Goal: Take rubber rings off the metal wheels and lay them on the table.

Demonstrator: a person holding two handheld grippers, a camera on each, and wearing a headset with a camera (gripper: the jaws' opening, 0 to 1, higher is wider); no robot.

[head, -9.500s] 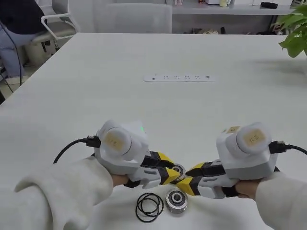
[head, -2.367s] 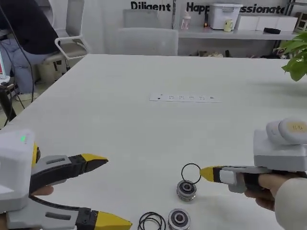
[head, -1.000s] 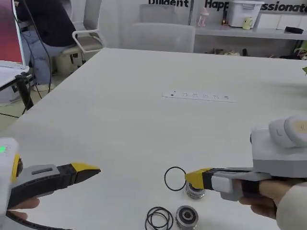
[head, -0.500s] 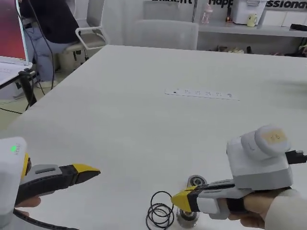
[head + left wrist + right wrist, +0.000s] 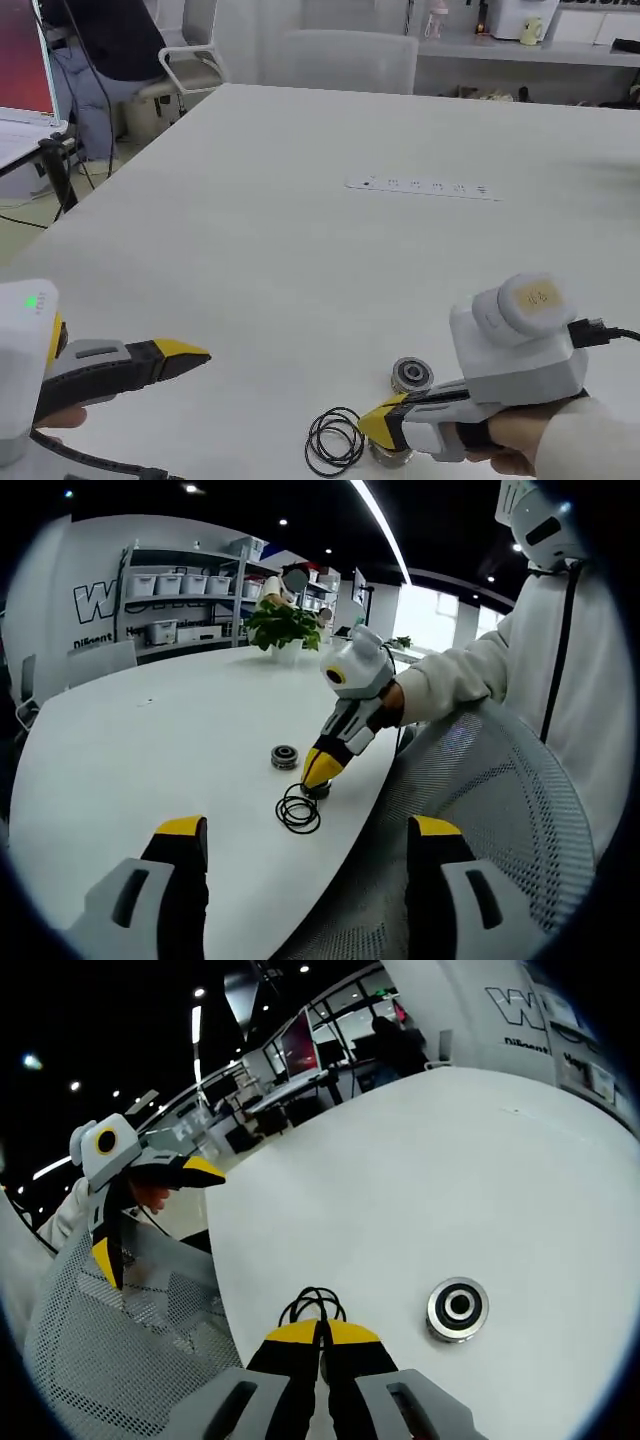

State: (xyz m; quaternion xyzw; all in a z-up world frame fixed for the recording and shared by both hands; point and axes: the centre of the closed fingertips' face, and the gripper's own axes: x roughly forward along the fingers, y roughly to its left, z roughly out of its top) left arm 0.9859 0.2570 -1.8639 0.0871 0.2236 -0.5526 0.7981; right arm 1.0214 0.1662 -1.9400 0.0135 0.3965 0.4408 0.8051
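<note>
Currently the rubber rings (image 5: 335,440) are thin black loops piled loosely on the table (image 5: 300,250), beside two silvery metal wheels (image 5: 411,375). The right gripper (image 5: 375,425) has its jaws closed at the pile; grip on a ring cannot be confirmed. The left gripper (image 5: 308,828) is wide open, empty. One second earlier, the right gripper carried one ring clear of the pile

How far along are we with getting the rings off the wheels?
Done: several rubber rings lie piled on the table. In hand: the right gripper, jaws shut, sits at the pile's edge; whether it pinches a ring is unclear. The left gripper is open, held aside. Left: two metal wheels; whether either carries rings is too small to tell.
</note>
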